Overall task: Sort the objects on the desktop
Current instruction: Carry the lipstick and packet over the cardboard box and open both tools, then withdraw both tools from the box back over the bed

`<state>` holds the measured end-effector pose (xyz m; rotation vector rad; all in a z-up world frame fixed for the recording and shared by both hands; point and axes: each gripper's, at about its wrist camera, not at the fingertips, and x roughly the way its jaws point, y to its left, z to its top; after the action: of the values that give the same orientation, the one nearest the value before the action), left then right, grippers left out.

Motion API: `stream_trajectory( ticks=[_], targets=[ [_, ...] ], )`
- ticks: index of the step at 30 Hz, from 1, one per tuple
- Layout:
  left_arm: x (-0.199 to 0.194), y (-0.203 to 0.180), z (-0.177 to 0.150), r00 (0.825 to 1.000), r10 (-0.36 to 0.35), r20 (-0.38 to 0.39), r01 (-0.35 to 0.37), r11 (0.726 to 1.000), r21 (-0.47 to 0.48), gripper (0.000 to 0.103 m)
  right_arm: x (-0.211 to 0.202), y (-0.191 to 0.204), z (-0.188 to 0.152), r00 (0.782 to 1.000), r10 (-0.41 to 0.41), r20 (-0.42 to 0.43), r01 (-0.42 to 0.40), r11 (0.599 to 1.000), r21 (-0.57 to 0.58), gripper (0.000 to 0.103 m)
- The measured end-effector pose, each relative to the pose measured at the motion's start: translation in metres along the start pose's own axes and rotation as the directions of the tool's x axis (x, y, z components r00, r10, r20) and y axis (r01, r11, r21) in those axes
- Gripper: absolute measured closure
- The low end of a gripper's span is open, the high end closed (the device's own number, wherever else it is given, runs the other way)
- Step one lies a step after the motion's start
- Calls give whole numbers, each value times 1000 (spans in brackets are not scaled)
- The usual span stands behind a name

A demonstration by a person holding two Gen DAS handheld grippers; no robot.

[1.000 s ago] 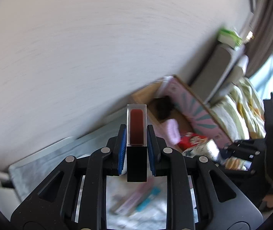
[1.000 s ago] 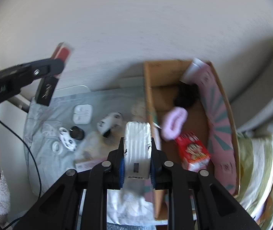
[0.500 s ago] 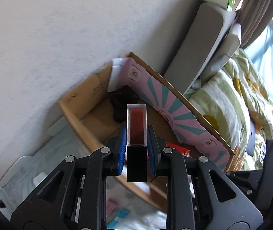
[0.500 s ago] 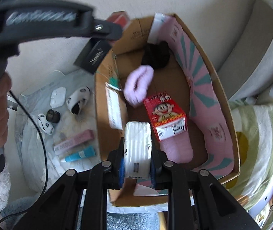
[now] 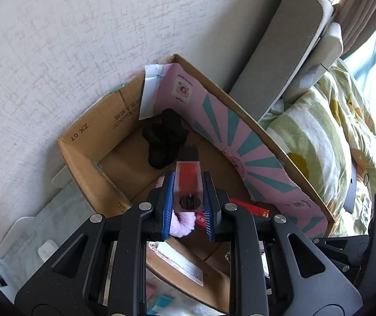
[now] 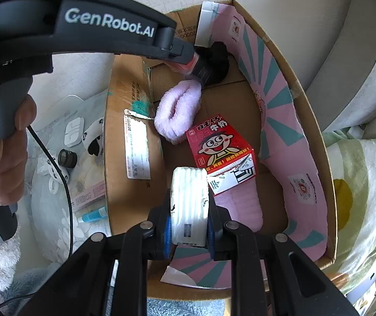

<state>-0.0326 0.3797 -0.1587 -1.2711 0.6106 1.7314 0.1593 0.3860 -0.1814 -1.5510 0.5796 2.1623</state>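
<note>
The left gripper [image 5: 188, 197] is closed on a red bottle [image 5: 188, 181], held above the box [image 6: 132, 100]. The right gripper [image 6: 189, 216] clamps a white pack [image 6: 189, 205] over the box floor, beside the carton [image 6: 222, 144].

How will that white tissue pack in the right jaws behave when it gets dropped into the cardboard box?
The white tissue pack looks soft: its wrapper shows lengthwise folds between the pads, so it probably squashes rather than cracks. It seems light for its bulk. Being flat-sided, it should land and stay put in the cardboard box, likely against the red milk carton.
</note>
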Motion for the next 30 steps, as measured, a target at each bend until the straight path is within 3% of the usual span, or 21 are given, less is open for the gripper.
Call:
stream_trajectory(
  ticks=[9, 11, 12, 13, 14, 15, 20, 30],
  targets=[
    [4, 6, 4, 1000, -4, 0, 4, 1000, -29, 85, 7, -4, -1, 1000, 12, -10, -12, 1000, 20, 84],
    [3, 9, 7, 1000, -31, 0, 31, 998, -59, 84, 8, -4, 0, 1000, 7, -14, -7, 1000, 18, 74],
    [3, 10, 8, 999, -43, -5, 43, 996, -81, 74, 8, -3, 0, 1000, 4, -15, -4, 1000, 22, 49],
    [2, 11, 9, 998, -55, -9, 54, 994, -96, 37, 8, -3, 0, 1000, -1, -16, 1, 1000, 24, 20],
    [0, 11, 10, 998, -65, -3, 65, 993, -98, 8, 7, -3, 0, 1000, -7, -14, 8, 1000, 23, 9],
    [-4, 10, 10, 997, -73, 23, 74, 993, -96, 0, 5, -2, 0, 1000, -19, -5, 19, 1000, 21, 4],
    [-24, 10, 13, 995, -59, 82, 66, 995, -77, 0, -5, -2, -5, 1000, 17, 20, -17, 1000, 8, 1],
    [-61, 36, -16, 991, -68, 119, 83, 989, -124, 0, -35, 3, -10, 996, -19, 86, 19, 1000, -3, 1]
  ],
)
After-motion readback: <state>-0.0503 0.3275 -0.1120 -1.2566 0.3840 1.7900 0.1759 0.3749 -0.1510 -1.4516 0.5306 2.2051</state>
